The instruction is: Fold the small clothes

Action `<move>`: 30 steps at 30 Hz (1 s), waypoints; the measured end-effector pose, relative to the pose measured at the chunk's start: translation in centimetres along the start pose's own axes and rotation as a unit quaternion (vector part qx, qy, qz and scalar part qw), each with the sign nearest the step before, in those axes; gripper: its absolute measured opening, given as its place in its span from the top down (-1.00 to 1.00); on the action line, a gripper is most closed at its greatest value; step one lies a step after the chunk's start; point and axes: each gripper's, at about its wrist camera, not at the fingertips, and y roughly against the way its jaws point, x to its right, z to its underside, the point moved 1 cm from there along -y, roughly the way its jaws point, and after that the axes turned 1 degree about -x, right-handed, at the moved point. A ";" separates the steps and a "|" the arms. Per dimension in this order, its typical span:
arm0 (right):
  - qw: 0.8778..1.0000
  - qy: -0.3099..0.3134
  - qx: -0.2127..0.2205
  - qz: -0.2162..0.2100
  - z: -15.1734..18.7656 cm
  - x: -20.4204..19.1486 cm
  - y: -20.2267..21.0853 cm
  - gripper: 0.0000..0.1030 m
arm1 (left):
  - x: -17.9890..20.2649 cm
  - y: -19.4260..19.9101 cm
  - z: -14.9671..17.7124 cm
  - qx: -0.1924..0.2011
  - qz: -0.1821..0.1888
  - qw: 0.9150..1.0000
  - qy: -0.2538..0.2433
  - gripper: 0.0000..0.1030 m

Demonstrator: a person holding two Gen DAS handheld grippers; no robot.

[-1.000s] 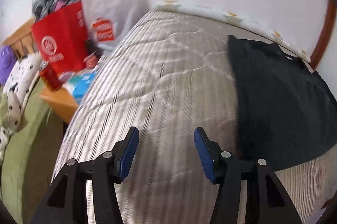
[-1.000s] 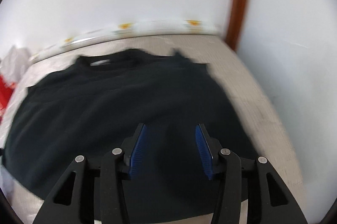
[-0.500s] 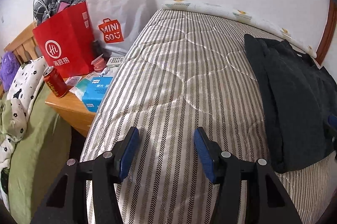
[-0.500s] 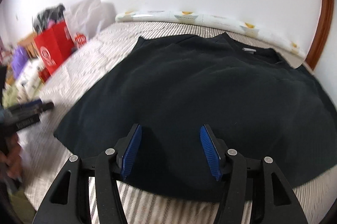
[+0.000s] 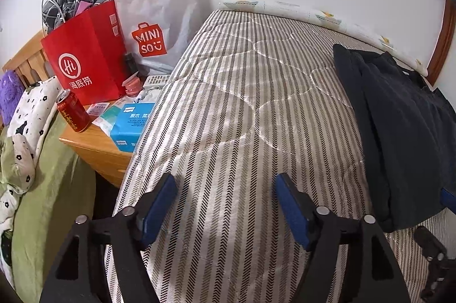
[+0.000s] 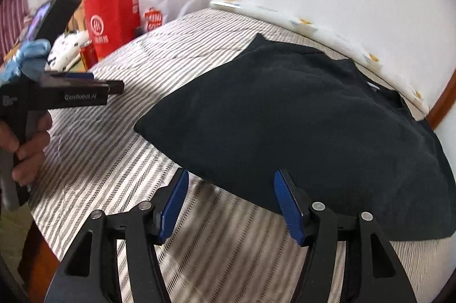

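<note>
- Two claws are in my views, both over the bed (image 5: 242,109) with its striped quilted cover.
- My left claw (image 5: 225,206) stands wide, its jaws having just been opening, with nothing between the blue pads, only bare striped cover beneath.
- My right claw (image 6: 229,203) also stands wide, its jaws having just been opening; the near edge of the black garment (image 6: 299,120) lies just ahead of the pads, and I see no pad pressing on it.
- From the left claw, the black garment (image 5: 399,132) lies off to the right, spread flat on the bed and reaching toward the patterned pillow (image 5: 299,12) by the wall.
- In the right wrist view, the left claw (image 6: 85,86) appears far to the left, held by a hand (image 6: 25,143) over the bed's edge.
- Left of my left claw and beyond it, a wooden desk (image 5: 94,149) beside the bed carries a red paper bag (image 5: 85,61), a white plastic bag (image 5: 159,15), a red can (image 5: 72,112) and a blue tissue pack (image 5: 131,126).
</note>
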 end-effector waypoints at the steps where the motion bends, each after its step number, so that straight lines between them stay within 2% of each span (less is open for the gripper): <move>1: 1.000 0.006 0.001 0.007 -0.1 -0.3 -0.2 -0.26 | -0.1 0.0 0.0 -0.001 0.001 1.000 0.000 -0.45; 6: 0.999 0.028 0.004 0.034 -1.0 -2.1 -1.8 -0.48 | -0.1 -0.1 0.0 -0.003 0.004 1.000 -0.002 -0.56; 11: 0.998 0.039 0.013 0.046 -2.1 -3.1 -2.4 -0.45 | 0.0 -0.2 0.0 -0.004 0.004 1.000 -0.003 -0.61; 13: 0.998 0.037 0.015 0.047 -2.7 -3.3 -2.7 -0.29 | 0.0 -0.2 0.0 -0.005 0.004 1.000 -0.003 -0.62; 14: 0.998 0.042 0.020 0.053 -3.1 -3.5 -2.8 -0.10 | 0.0 -0.2 0.0 -0.005 0.004 1.000 -0.003 -0.63; 15: 0.997 0.049 0.026 0.058 -3.4 -3.7 -2.8 0.22 | 0.0 -0.2 0.0 -0.005 0.004 1.000 -0.002 -0.64; 16: 0.996 0.059 0.034 0.064 -3.7 -3.8 -2.8 0.43 | 0.0 -0.2 0.0 -0.005 0.005 1.000 -0.002 -0.64; 17: 0.995 0.066 0.041 0.067 -4.0 -3.9 -2.6 0.73 | 0.0 -0.1 0.0 -0.005 0.005 1.000 -0.002 -0.64; 19: 0.996 0.056 0.049 0.048 -4.8 -2.9 -1.9 0.76 | -0.1 -0.1 0.1 -0.005 0.003 1.000 -0.002 -0.64; 21: 0.998 0.008 0.060 -0.001 -5.6 -0.4 -0.7 0.80 | 0.0 0.0 0.2 -0.004 0.002 1.000 0.000 -0.64; 23: 0.996 -0.025 0.081 -0.028 -6.1 2.1 0.9 0.81 | 0.3 0.2 0.4 -0.005 0.001 1.000 -0.001 -0.64; 27: 0.988 -0.075 0.128 -0.033 -7.0 7.9 4.4 0.81 | 2.0 0.7 0.4 -0.018 0.010 1.000 0.003 -0.61; 30: 0.983 -0.116 0.137 -0.034 -6.9 12.5 5.8 0.82 | 4.0 1.4 0.1 -0.017 0.031 0.999 0.007 -0.61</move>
